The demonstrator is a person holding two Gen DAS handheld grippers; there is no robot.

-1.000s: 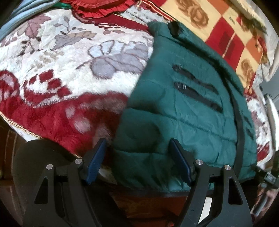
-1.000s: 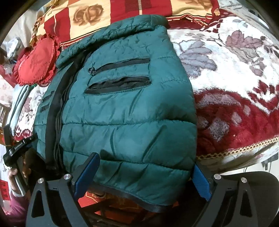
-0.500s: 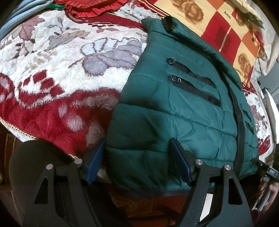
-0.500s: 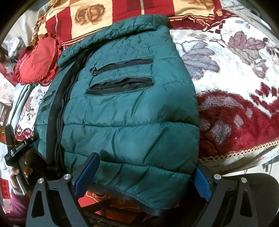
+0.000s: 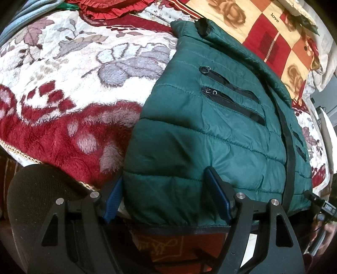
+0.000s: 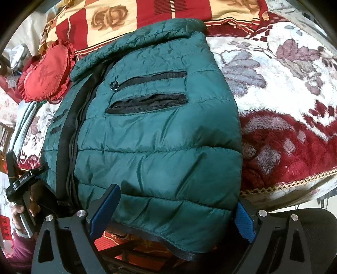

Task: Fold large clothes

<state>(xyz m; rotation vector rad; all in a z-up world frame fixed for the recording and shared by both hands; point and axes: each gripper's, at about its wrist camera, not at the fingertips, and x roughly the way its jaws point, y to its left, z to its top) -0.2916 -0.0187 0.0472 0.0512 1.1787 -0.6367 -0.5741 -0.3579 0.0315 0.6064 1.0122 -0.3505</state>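
**Green puffer jacket at the bed's near edge, a gripper at each bottom corner**

A plush blanket point(image 5: 69, 88), cream with grey leaves and deep red patches, covers the bed and fills most of both views. Its gold braided border point(image 6: 294, 183) runs along the near edge in the right wrist view. Beyond it lies a checked spread point(image 6: 168, 14) in red, cream and orange with rose prints.

The green jacket point(image 5: 210, 130) lies flat on the blanket, collar toward the checked spread and hem toward the cameras. The hem hangs slightly past the bed's near edge. It is quilted in horizontal bands, with a black front zipper strip point(image 5: 288, 160) running down its length. Two black pocket zippers point(image 6: 147, 92) sit on the chest panel in the right wrist view; the lower one gapes open.

The left gripper point(image 5: 166, 194) has its jaws spread wide around the jacket's bottom corner. Its blue pads point(image 5: 217, 194) sit on either side of the padded fabric, one partly tucked behind the jacket's edge, and no pinch on the cloth is visible. The right gripper point(image 6: 174, 212) is likewise spread wide at the opposite bottom corner, with the hem between its blue pads point(image 6: 105, 210) and no squeeze visible.

A red frilled cushion point(image 6: 46, 73) rests near the collar side, beside folded pale blue cloth point(image 6: 25, 124). The left gripper's black handle, with fingers wrapped round it, shows at the far left of the right wrist view.
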